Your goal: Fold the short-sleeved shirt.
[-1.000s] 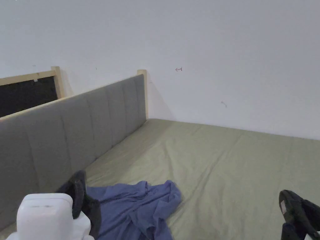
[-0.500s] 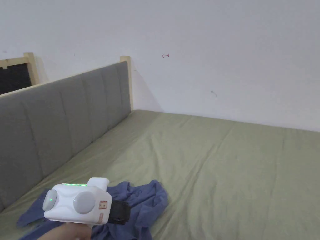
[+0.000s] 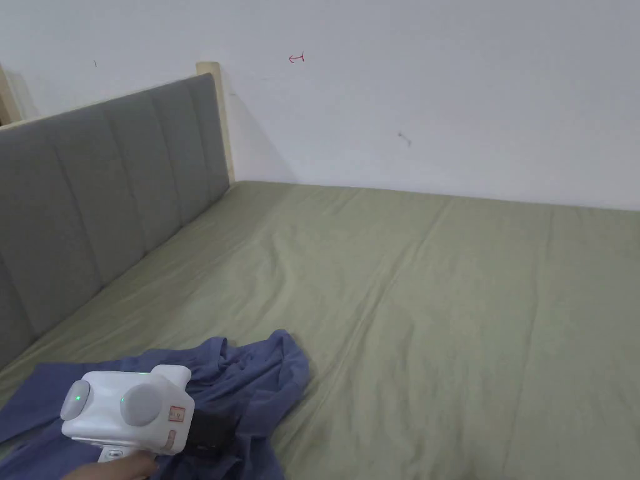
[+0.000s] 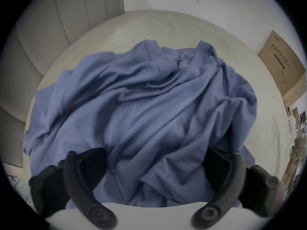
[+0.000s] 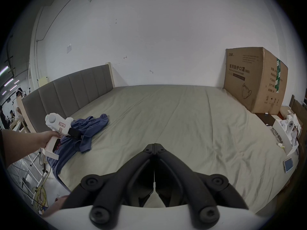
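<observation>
Left tool (image 4: 154, 172) wide apart, empty, over crumpled blue shirt (image 4: 141, 110) on bed (image 3: 437, 281)

Soft, even indoor light, rather dim and cool, with no glare. The headboard (image 3: 112, 181) casts a faint shadow on the wall (image 3: 437, 94). Both gripper views bend strongly toward black round edges. The shirt (image 4: 149, 109) looks slightly blurred.
</observation>
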The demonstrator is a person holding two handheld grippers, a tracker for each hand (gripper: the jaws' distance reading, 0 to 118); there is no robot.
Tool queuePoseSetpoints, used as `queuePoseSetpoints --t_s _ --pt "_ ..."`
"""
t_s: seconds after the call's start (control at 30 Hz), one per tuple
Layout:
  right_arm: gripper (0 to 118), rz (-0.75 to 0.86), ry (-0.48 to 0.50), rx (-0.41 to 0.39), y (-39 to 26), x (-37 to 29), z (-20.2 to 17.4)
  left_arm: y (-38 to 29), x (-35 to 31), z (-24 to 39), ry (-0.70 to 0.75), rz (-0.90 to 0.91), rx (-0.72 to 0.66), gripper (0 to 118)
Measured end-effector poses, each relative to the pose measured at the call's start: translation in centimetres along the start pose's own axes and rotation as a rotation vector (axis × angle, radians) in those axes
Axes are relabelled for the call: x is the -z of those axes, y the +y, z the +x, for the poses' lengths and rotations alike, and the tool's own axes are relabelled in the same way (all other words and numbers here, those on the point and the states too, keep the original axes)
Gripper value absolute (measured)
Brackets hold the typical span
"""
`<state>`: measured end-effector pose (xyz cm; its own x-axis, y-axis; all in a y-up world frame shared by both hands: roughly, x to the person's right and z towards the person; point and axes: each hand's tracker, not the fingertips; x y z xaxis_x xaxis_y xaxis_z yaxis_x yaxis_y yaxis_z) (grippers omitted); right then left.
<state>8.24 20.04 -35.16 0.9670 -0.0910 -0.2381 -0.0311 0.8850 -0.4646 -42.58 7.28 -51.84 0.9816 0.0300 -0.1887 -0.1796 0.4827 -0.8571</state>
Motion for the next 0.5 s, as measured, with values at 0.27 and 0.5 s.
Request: queuePoseSetpoints --t_s 0.27,0.5 --pt "0 0.054 0.023 0.006 1.5 -3.4 0.5 -1.1 -10.5 -1.3 0.013 0.247 0.044 7" --pt "0 0.15 0.019 0.047 2.2 -7.6 1.8 1.8 -29.3 5.1 -0.109 0.689 0.188 7"
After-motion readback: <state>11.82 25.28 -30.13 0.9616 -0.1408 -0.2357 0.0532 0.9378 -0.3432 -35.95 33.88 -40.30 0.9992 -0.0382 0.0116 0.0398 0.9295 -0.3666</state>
